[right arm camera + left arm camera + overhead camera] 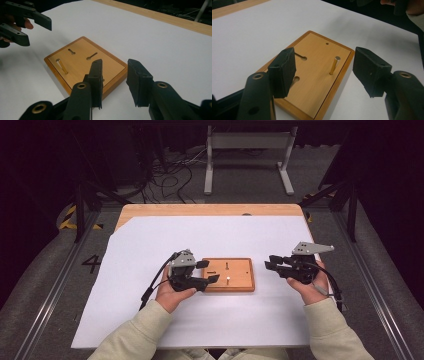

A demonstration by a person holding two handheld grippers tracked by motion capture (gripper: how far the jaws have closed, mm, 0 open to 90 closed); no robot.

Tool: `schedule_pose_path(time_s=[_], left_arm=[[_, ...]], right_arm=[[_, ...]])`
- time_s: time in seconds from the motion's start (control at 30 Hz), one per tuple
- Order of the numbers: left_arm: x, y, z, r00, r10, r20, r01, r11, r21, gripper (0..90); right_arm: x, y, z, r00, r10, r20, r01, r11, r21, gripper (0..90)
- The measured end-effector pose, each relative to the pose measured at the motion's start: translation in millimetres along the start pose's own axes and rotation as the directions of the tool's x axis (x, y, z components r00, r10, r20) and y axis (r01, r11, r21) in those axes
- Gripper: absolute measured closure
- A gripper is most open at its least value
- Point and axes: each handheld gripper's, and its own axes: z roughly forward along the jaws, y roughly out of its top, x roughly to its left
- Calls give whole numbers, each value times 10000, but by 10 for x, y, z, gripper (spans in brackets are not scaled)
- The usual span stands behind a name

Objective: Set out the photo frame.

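Note:
A small wooden board (235, 275) lies on the white sheet in the middle of the table. A brass peg (334, 65) stands upright in it, and two keyhole slots (299, 56) are cut into its face. My left gripper (210, 271) is at the board's left end, its jaws apart over the board's edge. In the left gripper view the peg stands farther off between the open pads (284, 72), untouched. My right gripper (270, 262) hovers just right of the board, open and empty. In the right gripper view, the right gripper (116, 75) points at the board's near corner (112, 75).
A white paper sheet (150, 310) covers most of the wooden tabletop (200, 210). Beyond the far edge are a grey stand (247, 150) and loose cables (170, 175) on the floor. The left gripper (22, 23) shows at the upper left of the right gripper view.

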Motion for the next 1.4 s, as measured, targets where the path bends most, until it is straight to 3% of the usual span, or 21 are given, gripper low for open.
schedule_pose_path(time_s=[0.27,0.43,0.57,0.83,0.97,1.1,1.4], left_arm=[[-85,33,302,9972,429,617,-449,9985,319,459],[-47,-6,398,9978,269,598,-299,9983,501,514],[-3,-59,495,9940,48,1095,-135,9968,787,561],[-15,-112,606,9942,252,1045,-365,9935,1075,692],[-20,-132,630,9955,195,930,-323,9898,1385,801],[-56,-116,625,9971,413,638,-506,9870,1524,826],[-95,-103,627,9944,989,377,-1038,9815,1611,841]], right_arm=[[8,-82,-102,9995,218,248,-217,9998,-36,659],[11,-126,-128,9991,288,299,-288,9996,-5,656],[16,-139,-158,9990,322,316,-321,9995,-23,655],[21,-154,-133,9990,313,309,-315,9995,60,656],[20,-153,-130,9992,291,277,-292,9996,55,656],[22,-147,-130,9994,278,222,-278,9996,12,656],[64,-124,-114,9997,173,178,-174,9998,51,656]])
